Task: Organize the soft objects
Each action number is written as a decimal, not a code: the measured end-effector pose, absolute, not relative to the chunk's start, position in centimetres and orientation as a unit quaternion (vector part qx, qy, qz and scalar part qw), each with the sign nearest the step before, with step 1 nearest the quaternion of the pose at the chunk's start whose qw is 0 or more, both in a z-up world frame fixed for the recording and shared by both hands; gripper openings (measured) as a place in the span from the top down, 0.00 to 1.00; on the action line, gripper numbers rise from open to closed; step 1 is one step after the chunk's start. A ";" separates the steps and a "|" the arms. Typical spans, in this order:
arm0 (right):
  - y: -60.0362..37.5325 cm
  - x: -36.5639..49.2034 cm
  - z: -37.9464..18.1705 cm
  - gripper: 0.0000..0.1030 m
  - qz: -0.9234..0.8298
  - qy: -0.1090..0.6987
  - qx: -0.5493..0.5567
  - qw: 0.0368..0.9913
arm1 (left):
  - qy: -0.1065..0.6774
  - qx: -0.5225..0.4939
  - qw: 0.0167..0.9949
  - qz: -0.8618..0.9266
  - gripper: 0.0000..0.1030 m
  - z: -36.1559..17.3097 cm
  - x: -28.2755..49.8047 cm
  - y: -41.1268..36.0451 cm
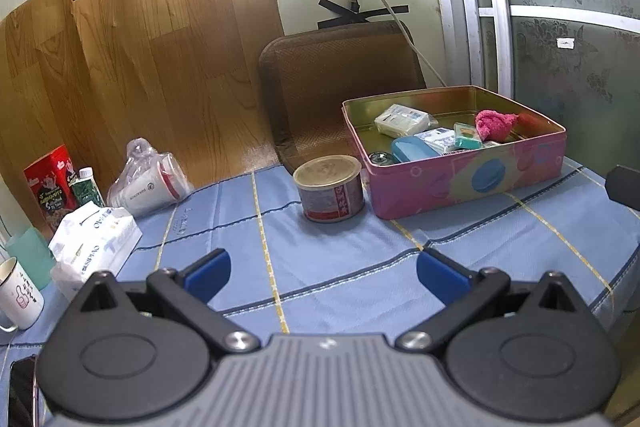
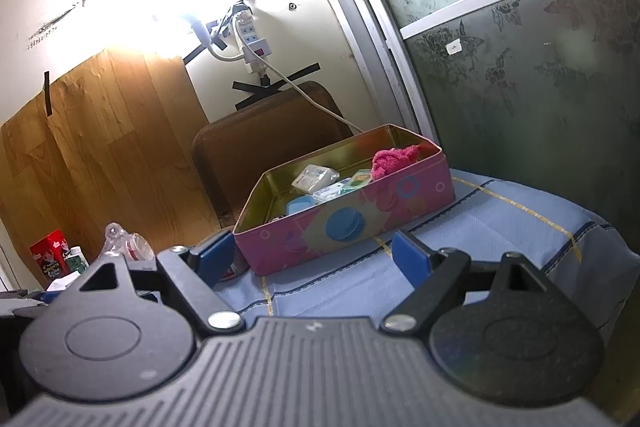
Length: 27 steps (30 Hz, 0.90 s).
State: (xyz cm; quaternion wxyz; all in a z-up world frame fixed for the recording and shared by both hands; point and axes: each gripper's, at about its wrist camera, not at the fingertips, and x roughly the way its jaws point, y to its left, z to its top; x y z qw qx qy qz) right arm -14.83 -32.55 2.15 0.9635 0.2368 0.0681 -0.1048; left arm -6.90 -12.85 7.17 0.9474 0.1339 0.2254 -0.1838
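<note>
Pink fluffy cloth [image 1: 494,124] in rectangular metal tin [image 1: 460,183] (glossy); left tool [image 1: 322,275], right tool [image 2: 314,259] released.

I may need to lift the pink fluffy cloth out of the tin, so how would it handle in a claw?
The pink cloth lies bunched and fuzzy in the pink tin, so it probably flops and compresses. It looks light and unlikely to slip, though loose folds may drape or snag.

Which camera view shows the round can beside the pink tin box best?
The left wrist view shows the round can best: its lid and label are fully visible, left of the pink tin box. In the right wrist view only a small part of it appears behind the right gripper.
</note>
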 end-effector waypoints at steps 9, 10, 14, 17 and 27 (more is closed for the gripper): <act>-32.4 -14.7 2.1 0.15 -0.099 0.071 0.235 0.964 | 0.226 0.131 0.948 -0.180 0.00 7.2 -7.2 -12.4; -32.4 -14.7 2.1 0.15 -0.099 0.071 0.235 0.964 | 0.226 0.130 0.949 -0.180 0.00 7.2 -7.2 -12.3; -32.5 -14.6 2.0 0.15 -0.095 0.075 0.239 0.963 | 0.224 0.124 0.950 -0.177 0.00 7.3 -7.4 -12.0; -32.3 -14.7 2.0 0.15 -0.093 0.075 0.239 0.964 | 0.224 0.115 0.951 -0.180 0.00 7.4 -7.4 -11.7; -32.1 -14.5 2.0 0.15 -0.089 0.075 0.235 0.965 | 0.225 0.112 0.952 -0.177 0.00 7.4 -7.2 -11.4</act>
